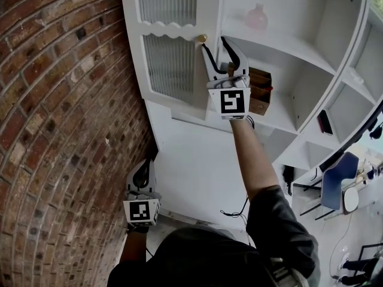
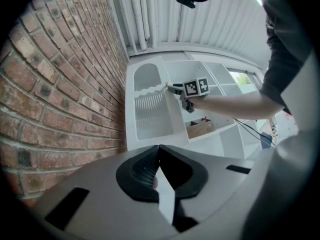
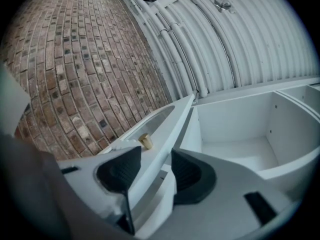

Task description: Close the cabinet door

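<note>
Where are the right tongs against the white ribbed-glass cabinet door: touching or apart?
Touching. Right gripper view: the white cabinet door runs between the right gripper's tongs, both black pads against it.

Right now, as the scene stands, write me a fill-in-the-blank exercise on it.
The right gripper has the ___ of the cabinet door between its jaws.
The left gripper, jaws together, hangs beside the ___ wall.
The pink vase stands on the shelf ___ the wooden box.
Missing words: edge; brick; above.
</note>
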A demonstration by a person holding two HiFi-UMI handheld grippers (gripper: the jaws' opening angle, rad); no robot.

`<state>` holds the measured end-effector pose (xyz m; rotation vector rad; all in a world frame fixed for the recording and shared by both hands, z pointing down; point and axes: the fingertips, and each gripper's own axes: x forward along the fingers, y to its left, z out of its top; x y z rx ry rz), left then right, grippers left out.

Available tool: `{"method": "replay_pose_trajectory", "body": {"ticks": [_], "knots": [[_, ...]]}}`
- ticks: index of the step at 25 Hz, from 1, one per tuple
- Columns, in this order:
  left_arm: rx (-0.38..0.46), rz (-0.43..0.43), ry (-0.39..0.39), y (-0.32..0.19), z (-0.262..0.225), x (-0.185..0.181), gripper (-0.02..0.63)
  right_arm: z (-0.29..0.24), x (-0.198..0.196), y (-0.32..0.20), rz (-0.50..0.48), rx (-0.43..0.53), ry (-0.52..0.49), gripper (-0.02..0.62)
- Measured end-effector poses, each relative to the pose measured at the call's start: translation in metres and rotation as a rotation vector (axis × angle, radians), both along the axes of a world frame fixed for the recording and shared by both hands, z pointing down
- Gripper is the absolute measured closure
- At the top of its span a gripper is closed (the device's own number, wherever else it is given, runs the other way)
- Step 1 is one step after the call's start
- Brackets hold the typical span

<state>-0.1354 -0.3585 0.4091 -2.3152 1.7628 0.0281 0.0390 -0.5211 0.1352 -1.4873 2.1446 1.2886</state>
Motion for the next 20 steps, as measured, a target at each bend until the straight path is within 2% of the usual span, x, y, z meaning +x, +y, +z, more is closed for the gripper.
{"method": "replay_pose_trajectory", "body": {"ticks": [20], "knots": [[-0.022,-0.005,0.005,-0.03,0.007,0.012,0.603,0.0,0.012,-0.025,-0.007,0.028,0.007,0.417]]}}
